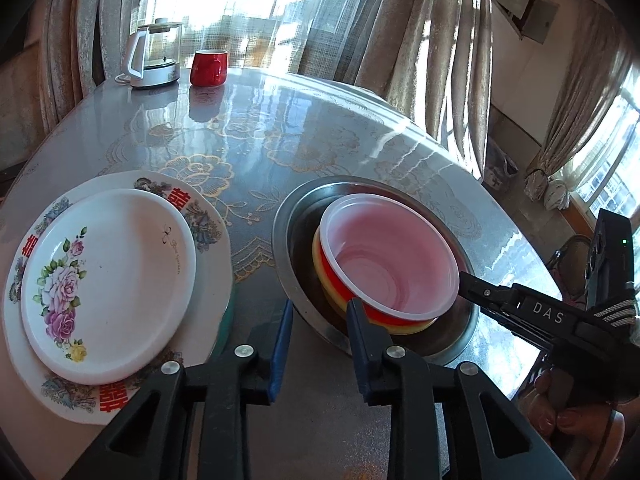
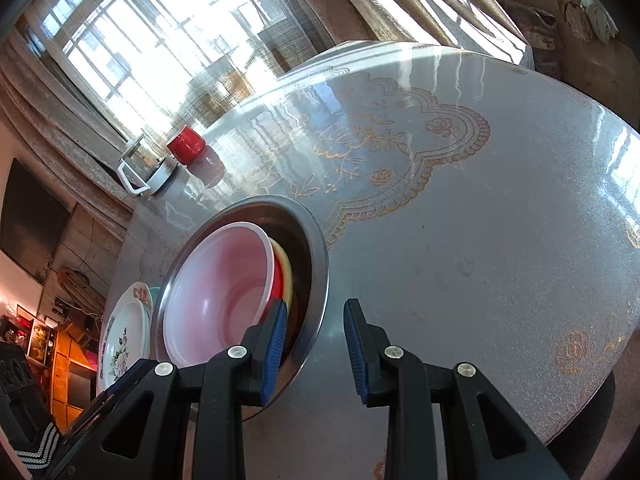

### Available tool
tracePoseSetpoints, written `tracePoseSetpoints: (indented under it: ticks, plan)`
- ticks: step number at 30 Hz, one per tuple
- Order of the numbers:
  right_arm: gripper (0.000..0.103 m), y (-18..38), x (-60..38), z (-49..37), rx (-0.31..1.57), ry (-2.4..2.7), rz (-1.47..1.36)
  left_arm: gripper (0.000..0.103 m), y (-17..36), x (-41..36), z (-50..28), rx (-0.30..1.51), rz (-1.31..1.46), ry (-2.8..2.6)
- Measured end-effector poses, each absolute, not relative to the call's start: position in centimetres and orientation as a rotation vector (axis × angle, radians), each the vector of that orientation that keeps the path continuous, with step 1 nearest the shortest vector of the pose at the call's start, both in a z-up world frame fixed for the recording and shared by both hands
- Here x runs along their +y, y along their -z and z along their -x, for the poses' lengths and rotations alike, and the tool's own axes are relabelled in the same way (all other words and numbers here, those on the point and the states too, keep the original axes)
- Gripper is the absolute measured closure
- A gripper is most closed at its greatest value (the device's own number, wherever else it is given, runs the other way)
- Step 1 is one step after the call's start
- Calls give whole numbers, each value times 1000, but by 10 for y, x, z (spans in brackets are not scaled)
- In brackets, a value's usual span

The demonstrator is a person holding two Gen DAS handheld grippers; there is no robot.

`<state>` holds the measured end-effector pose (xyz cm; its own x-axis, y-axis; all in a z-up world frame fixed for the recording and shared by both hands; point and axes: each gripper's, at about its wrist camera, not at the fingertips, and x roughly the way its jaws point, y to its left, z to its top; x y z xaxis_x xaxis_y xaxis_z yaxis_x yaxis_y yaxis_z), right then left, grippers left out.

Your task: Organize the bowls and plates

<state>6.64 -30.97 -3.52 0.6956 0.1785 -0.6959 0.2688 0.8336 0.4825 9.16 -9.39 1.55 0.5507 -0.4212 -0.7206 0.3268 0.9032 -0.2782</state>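
In the metal basin (image 1: 304, 216), stacked bowls (image 1: 390, 256) sit mouth-up; both grippers (image 1: 320, 312) (image 2: 316, 316) gape empty.

Both wrist cams close, angled down; share bowl stack (image 1: 390, 264).

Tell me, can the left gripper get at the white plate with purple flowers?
Probably yes. The white plate with purple flowers lies uncovered on top of a bigger patterned plate, just beside the left gripper, whose jaws hold nothing. Nothing stands between them.
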Motion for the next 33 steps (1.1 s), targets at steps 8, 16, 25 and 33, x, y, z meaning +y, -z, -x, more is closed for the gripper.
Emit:
tracePoseSetpoints:
  ticks: [8,16,25,33]
  plan:
    - [81,41,-313,-72,816,38,-608,77,-10,-95,-93,894,123,432]
    - [88,42,-319,-77,798,32,-616,77,-9,-103,-101,895,122,451]
    - [88,45,-334,-76,775,31,-661,77,-3,-115,-117,943,177,481]
    - [87,47,-339,-74,778,8,-690,79,-3,-119,-113,939,160,486]
